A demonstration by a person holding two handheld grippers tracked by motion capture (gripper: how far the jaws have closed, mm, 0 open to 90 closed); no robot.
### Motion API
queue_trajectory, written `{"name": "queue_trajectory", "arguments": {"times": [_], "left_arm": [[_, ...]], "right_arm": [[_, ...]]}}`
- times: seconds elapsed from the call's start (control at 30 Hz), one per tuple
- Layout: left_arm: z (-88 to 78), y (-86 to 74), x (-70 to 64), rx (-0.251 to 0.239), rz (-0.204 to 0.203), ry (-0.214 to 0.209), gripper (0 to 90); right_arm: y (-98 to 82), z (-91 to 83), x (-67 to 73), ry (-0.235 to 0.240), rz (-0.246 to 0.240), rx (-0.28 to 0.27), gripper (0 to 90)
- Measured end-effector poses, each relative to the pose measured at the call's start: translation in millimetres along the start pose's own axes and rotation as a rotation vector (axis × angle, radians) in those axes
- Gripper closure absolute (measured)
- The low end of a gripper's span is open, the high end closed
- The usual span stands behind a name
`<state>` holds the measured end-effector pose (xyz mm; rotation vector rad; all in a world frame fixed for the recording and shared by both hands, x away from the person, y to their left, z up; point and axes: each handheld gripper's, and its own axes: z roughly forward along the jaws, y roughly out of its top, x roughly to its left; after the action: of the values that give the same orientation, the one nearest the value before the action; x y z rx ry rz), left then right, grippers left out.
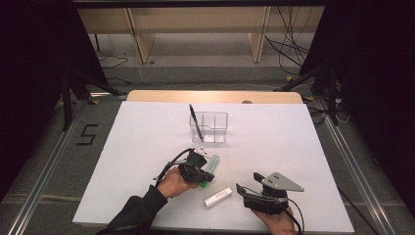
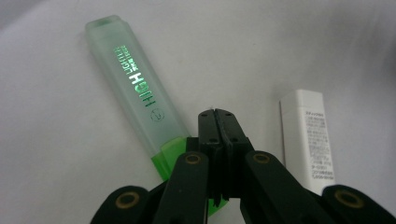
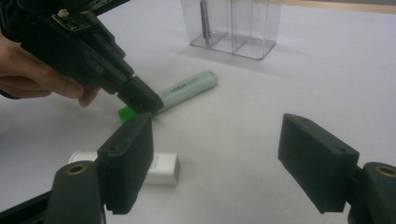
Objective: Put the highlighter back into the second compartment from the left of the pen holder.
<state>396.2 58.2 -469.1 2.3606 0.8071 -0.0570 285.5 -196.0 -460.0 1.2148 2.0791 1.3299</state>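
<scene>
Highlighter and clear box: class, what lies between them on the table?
Nothing: bare white table between highlighter and box, seen in the high view.

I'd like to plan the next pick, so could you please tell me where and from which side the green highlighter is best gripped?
Grip the highlighter across its long pale cap section, coming from above with the jaws astride its narrow width. It lies flat on the table, its flat sides free; the shut left gripper sits at its green end. The white stick lies apart, so it should not interfere.

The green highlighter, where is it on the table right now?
The green highlighter lies in the high view near the table's middle, under the left gripper, between the clear organizer and the white eraser.
</scene>
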Motion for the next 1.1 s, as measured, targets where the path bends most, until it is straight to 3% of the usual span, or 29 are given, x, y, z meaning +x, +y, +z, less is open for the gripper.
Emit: {"name": "queue_trajectory", "arguments": {"times": [0.37, 0.53, 0.63, 0.8, 0.93, 1.03, 1.1], "left_arm": [[-14.0, -7.8, 20.7, 0.023, -0.037, 0.021, 89.1], [-18.3, -10.8, 27.8, 0.014, -0.052, 0.032, 89.0], [-22.4, -10.6, 29.1, -0.018, -0.051, 0.015, 88.8], [-33.3, -7.8, 32.0, -0.064, -0.061, 0.015, 77.8], [-39.4, -5.1, 34.2, -0.092, -0.084, 0.071, 57.2], [-39.5, -4.3, 34.7, -0.08, -0.09, 0.109, 41.4], [-37.0, -4.2, 33.9, -0.075, -0.101, 0.115, 35.3]], "right_arm": [[-0.6, 0.7, -0.8, 0.001, 0.004, 0.004, 27.5], [-0.8, 1.0, -1.2, 0.002, 0.005, 0.004, 27.6], [-1.0, 1.1, -1.1, 0.001, 0.005, 0.004, 27.6], [-1.0, 1.3, -1.3, 0.0, 0.005, 0.003, 27.6], [-1.2, 1.5, -1.4, -0.001, 0.004, 0.003, 27.6], [-1.3, 1.8, -1.3, 0.0, 0.005, 0.004, 27.6], [-1.5, 2.3, -1.1, 0.001, 0.005, 0.006, 27.6]]}}
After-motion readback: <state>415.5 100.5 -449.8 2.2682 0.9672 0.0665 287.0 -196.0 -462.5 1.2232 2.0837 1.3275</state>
